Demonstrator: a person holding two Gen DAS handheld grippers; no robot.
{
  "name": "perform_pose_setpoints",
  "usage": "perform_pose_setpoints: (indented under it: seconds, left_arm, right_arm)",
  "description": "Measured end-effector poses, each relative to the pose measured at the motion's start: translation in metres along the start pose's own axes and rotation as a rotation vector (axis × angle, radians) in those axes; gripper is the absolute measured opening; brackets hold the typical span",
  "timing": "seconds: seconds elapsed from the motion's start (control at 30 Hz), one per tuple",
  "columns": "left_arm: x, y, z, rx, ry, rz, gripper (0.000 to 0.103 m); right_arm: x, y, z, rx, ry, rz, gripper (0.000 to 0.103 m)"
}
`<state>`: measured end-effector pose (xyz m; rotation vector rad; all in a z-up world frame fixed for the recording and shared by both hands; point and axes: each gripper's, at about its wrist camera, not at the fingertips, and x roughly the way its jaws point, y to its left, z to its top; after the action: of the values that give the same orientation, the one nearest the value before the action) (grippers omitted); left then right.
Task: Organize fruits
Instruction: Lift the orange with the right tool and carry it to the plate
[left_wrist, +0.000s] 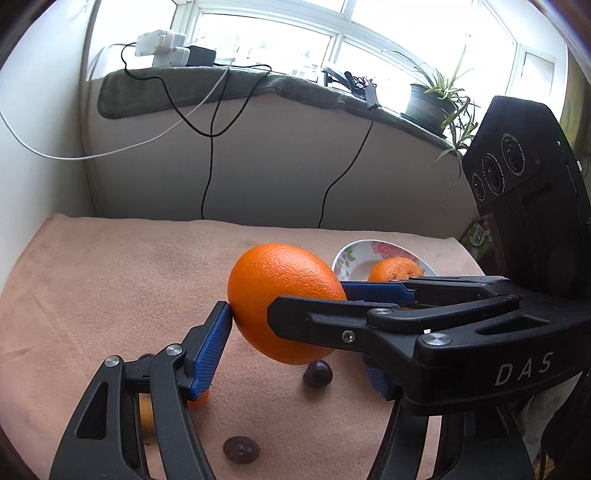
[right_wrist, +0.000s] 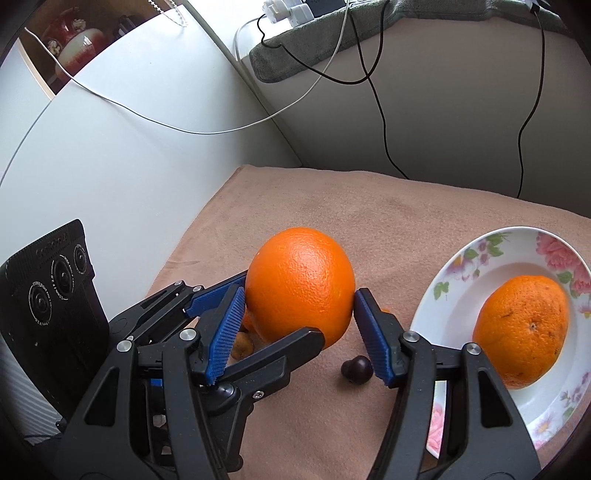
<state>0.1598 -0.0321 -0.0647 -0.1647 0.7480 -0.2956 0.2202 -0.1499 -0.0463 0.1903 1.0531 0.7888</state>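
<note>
Dark plums (right_wrist: 356, 370) (and small orange pieces) lay on the pink cloth (right_wrist: 314, 199) at left and beneath. Large orange (right_wrist: 301, 284) sat mid-frame, clear of the cloth, clamped by both the left gripper (left_wrist: 284, 314) and right gripper (right_wrist: 299, 299) at once. Floral plate (right_wrist: 461, 280) at right held another orange (right_wrist: 522, 328). Judged mid-transfer; next: carry rightward, release over plate.

- Peach-pink fleece cloth (right_wrist: 406, 229) spread flat beneath the fingers.
- Grey-green padded mat (left_wrist: 192, 83) on the windowsill far beyond the fingertips, black and white cables (left_wrist: 210, 155) trailing off it (white chargers on top).
- Potted spider plant (left_wrist: 439, 96), beyond, to the right.
</note>
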Motion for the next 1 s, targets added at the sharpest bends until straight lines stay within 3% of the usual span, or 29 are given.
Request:
perform_pose_setpoints:
  seconds: [0.43, 1.0]
  left_arm:
    - [0.009, -0.080, 0.014, 0.132, -0.013, -0.106, 0.065]
    - [0.069, -0.170, 0.019, 0.258, 0.083, -0.198, 0.065]
  right_arm:
    - [-0.083, -0.043, -0.020, 0.076, -0.112, -0.074, 0.064]
    - [-0.138, -0.129, -0.048, 0.230, -0.163, -0.156, 0.064]
